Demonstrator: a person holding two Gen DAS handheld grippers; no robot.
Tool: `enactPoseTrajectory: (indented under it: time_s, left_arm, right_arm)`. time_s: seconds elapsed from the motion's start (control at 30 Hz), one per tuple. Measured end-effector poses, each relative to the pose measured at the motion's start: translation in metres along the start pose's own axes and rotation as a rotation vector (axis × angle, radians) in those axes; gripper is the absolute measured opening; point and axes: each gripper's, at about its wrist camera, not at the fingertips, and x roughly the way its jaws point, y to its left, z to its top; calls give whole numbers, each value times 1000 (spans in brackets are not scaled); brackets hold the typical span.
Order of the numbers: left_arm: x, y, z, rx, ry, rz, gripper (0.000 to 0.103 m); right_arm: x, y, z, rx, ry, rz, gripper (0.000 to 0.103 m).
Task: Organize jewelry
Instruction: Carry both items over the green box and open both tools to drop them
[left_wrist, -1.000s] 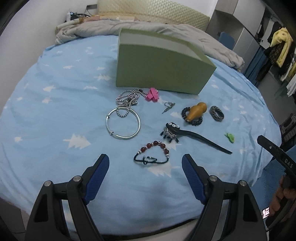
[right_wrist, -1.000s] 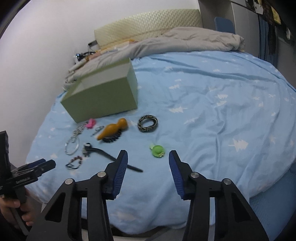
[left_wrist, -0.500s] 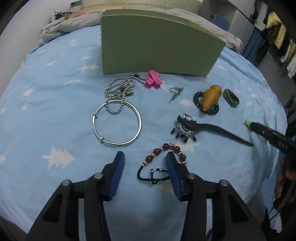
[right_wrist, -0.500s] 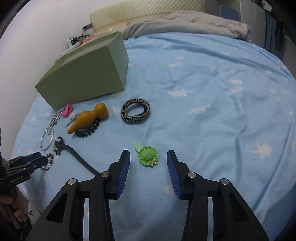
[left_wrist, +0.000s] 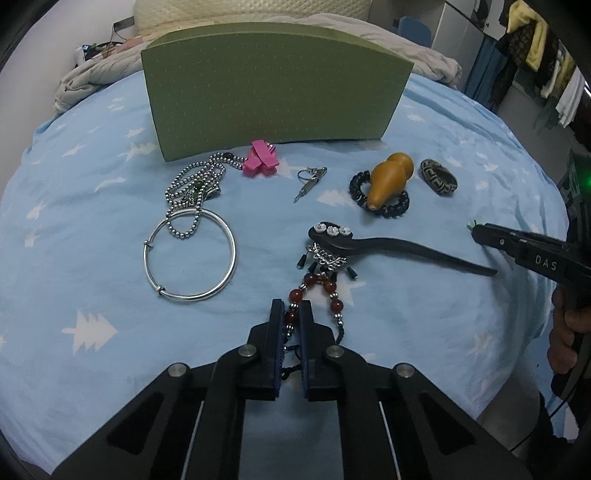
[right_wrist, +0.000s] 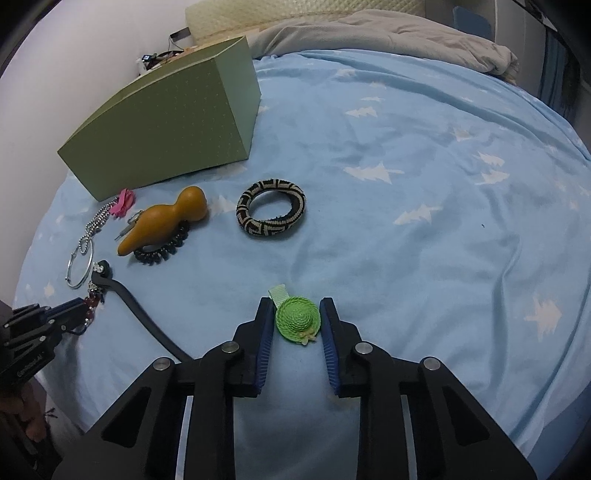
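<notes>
The left tool (left_wrist: 291, 314) is pinching the red bead bracelet (left_wrist: 320, 295) on the bed (left_wrist: 92, 288) while the right tool (right_wrist: 297, 317), jaws just closing, is straddling the green hat clip (right_wrist: 297, 319), both lying well short of the green box (left_wrist: 273, 92).

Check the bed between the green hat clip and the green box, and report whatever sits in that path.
Seen from the right wrist, the patterned ring lies on the sheet between the green hat clip and the green box; the gourd sits just left of it.
</notes>
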Motion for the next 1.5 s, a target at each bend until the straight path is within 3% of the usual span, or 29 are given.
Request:
enactPoseTrajectory:
  time_s: [0.33,0.63,0.9,1.17,1.5]
  left_arm:
    - [-45,-6,-8,-42,-71,-64,4]
    - [-98,-6,-18,-68,-149,-78,4]
    - [-140,-5,-16,-66,-227,-87,4]
    - [-176,1,8,-65,-302,-88,5]
    - [-182,11,76,-48,-376,-87,5]
  right_arm:
    - [-45,18,-15,10,-59,20,21]
    - [-88,58,-39,-34,-121,47,21]
    - [-126,80,-36,-57,-211,57,21]
    - [-160,97,-12,-72,-299,98,21]
    - [-161,109,50,-90,-362,143,21]
